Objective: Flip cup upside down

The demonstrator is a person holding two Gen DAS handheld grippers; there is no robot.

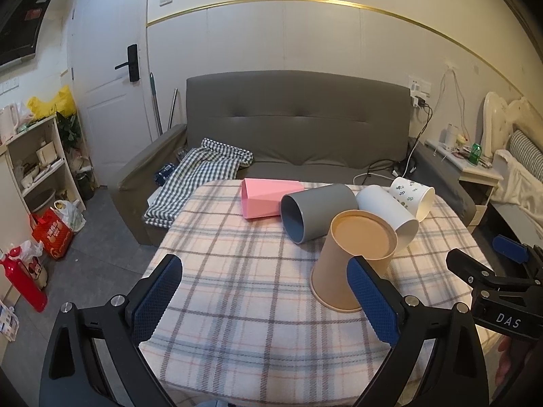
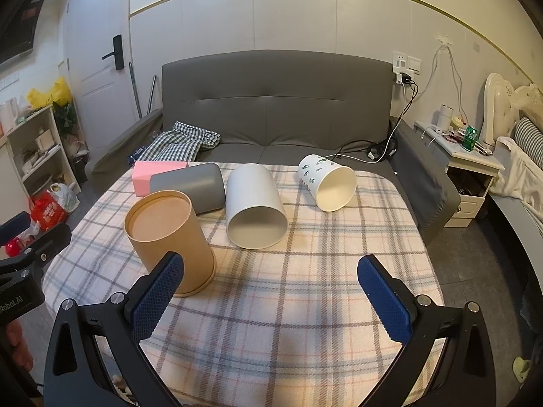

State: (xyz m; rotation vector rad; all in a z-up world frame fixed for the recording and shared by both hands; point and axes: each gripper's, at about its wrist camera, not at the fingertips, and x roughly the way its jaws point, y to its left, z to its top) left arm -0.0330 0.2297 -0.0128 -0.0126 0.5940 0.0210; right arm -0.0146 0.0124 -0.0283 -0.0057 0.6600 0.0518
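Note:
A tan cup (image 1: 349, 261) stands upside down on the plaid tablecloth (image 1: 237, 271), base up; it also shows in the right wrist view (image 2: 169, 237). A grey cup (image 1: 315, 213), a white cup (image 2: 254, 207), a leaf-print cup (image 2: 327, 183) and a pink cup (image 1: 268, 200) lie on their sides behind it. My left gripper (image 1: 264, 291) is open and empty, its right finger just in front of the tan cup. My right gripper (image 2: 271, 291) is open and empty, its left finger in front of the tan cup.
A grey sofa (image 2: 271, 101) with a checked cloth (image 2: 180, 142) stands behind the table. A shelf and bags (image 1: 51, 224) are on the floor at left. A bedside table (image 2: 468, 162) and bed are at right. The right gripper shows in the left wrist view (image 1: 502, 271).

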